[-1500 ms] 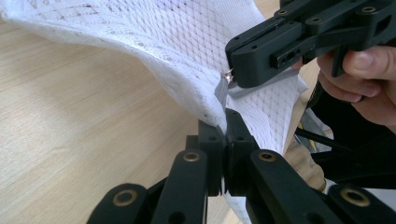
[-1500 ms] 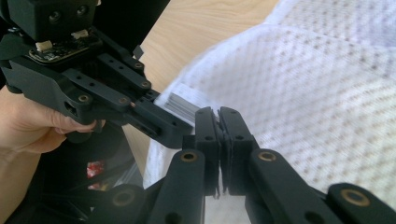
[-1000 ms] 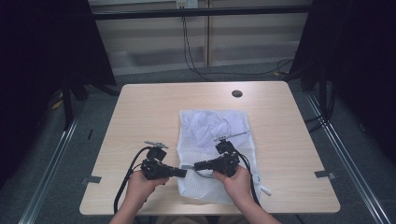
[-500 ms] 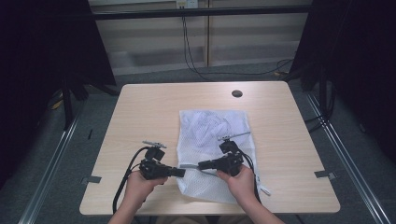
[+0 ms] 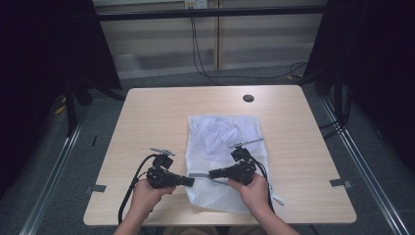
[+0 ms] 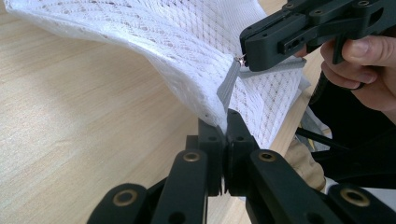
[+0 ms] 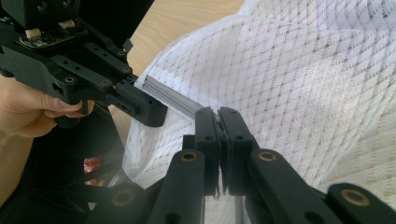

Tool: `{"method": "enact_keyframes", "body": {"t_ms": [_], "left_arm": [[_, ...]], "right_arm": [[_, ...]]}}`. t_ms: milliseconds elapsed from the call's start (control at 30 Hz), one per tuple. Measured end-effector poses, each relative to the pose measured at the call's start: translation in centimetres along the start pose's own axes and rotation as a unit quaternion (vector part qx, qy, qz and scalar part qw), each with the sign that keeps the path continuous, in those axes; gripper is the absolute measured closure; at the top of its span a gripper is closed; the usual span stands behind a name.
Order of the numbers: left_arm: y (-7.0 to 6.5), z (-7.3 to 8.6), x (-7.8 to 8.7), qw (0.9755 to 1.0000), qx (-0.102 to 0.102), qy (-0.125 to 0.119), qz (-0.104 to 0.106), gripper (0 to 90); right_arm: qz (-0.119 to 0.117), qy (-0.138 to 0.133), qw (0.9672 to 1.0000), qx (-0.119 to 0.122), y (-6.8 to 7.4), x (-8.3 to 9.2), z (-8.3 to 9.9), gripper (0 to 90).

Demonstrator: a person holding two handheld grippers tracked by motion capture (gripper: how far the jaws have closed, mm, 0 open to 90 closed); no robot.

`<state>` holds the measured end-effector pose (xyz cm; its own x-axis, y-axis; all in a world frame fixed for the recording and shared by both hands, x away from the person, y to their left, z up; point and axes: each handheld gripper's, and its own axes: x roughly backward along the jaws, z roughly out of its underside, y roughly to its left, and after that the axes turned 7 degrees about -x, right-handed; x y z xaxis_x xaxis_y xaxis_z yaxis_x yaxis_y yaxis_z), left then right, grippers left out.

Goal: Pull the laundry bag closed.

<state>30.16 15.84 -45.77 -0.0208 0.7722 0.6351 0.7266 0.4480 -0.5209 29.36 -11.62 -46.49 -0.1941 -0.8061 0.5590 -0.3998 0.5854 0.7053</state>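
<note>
Clearly the zip-opening step is in hand: the white mesh laundry bag (image 5: 222,161) lies on the pale wooden table (image 5: 147,122), near its front edge, with its grey zipper tape (image 6: 227,88) stretched between the 2 tools. The left gripper (image 6: 227,122) is clamped on the bag's edge at the tape's end; the right gripper (image 7: 218,113) pinches the tape, seemingly at the metal puller. Next, I judge, the right must draw along the zip while the left anchors.
</note>
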Motion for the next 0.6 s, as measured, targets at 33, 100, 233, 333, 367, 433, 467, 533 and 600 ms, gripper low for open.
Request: {"method": "enact_keyframes", "body": {"t_ms": [33, 100, 233, 333, 367, 433, 467, 533, 600], "left_arm": [[0.01, 0.00, -0.01, 1.0000, 0.001, 0.000, 0.002, 88.2], [0.00, -0.01, -0.04, 1.0000, 0.000, 0.002, 0.001, 88.2], [0.15, 0.02, 0.10, 1.0000, -0.003, 0.002, 0.001, 88.2], [0.05, 0.04, 0.02, 1.0000, 0.001, 0.002, 0.002, 88.3], [0.05, 0.05, -0.03, 1.0000, 0.000, 0.003, 0.002, 88.2], [0.06, 0.04, -0.06, 1.0000, 0.000, 0.003, 0.002, 88.2], [0.05, 0.04, -0.08, 1.0000, 0.001, 0.003, 0.002, 88.2], [0.09, 0.06, 0.00, 1.0000, -0.001, 0.004, -0.001, 88.3], [0.20, 0.12, 0.16, 1.0000, 0.002, -0.001, -0.003, 88.2]], "right_arm": [[-0.001, -0.001, 1.0000, 0.000, -0.04, -0.01, 0.03, 87.0], [-0.002, 0.000, 1.0000, 0.001, -0.10, -0.02, 0.04, 86.9], [-0.001, -0.001, 1.0000, -0.003, -0.22, 0.09, 0.04, 87.0], [0.000, 0.000, 1.0000, -0.003, -0.23, 0.23, 0.06, 86.9], [0.000, 0.000, 1.0000, -0.002, -0.23, 0.24, 0.08, 87.0], [0.001, 0.001, 1.0000, -0.003, -0.28, 0.24, 0.10, 87.0], [-0.001, -0.001, 1.0000, -0.004, -0.31, 0.21, 0.12, 87.0], [0.006, -0.001, 1.0000, -0.003, -0.34, 0.21, 0.15, 87.0], [0.008, 0.000, 1.0000, -0.006, -0.55, 0.36, 0.17, 86.9]]}}
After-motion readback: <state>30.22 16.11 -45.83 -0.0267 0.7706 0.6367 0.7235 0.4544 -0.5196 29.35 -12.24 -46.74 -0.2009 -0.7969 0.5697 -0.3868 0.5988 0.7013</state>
